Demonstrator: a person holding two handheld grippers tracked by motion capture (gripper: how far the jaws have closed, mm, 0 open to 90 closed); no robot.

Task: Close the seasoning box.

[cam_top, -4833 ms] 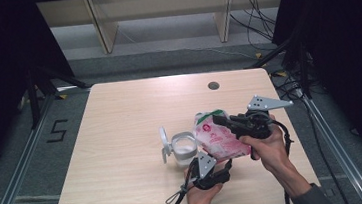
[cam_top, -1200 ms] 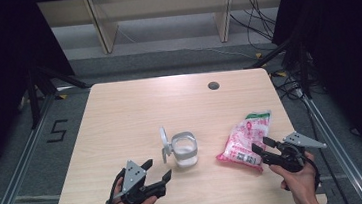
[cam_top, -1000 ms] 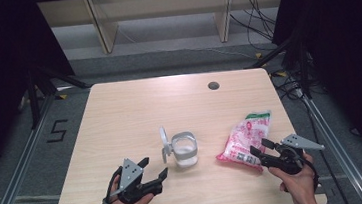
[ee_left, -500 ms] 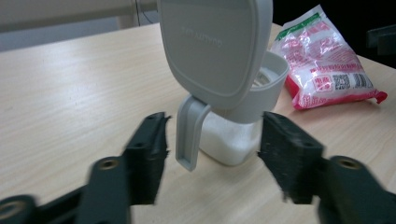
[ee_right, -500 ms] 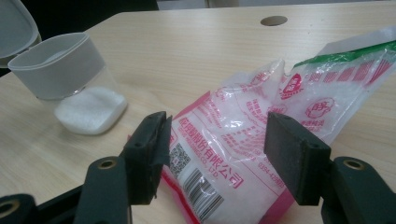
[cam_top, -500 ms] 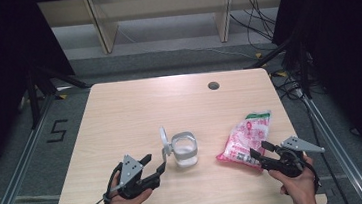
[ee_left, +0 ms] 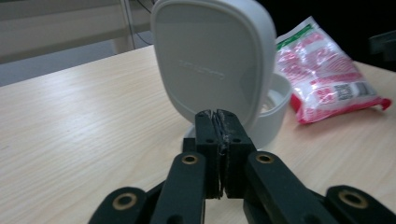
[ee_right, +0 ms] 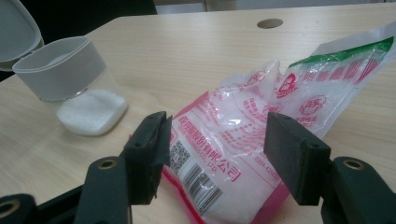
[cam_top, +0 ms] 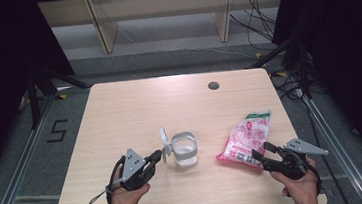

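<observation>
Left gripper (ee_left: 218, 122) clenched, empty, before the light rigid canister (cam_top: 184, 150) near the tabletop's front edge; right gripper (ee_right: 215, 140) released, straddling the soft slippery bag (ee_right: 261, 140); pinch its corner

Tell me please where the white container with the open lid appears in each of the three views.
High view: white container at the table's near middle, lid upright on its left.
Left gripper view: upper centre, mostly behind its raised lid, just beyond the jaws.
Right gripper view: upper left.
Shared landmark: the pink bag, beside the container.
</observation>
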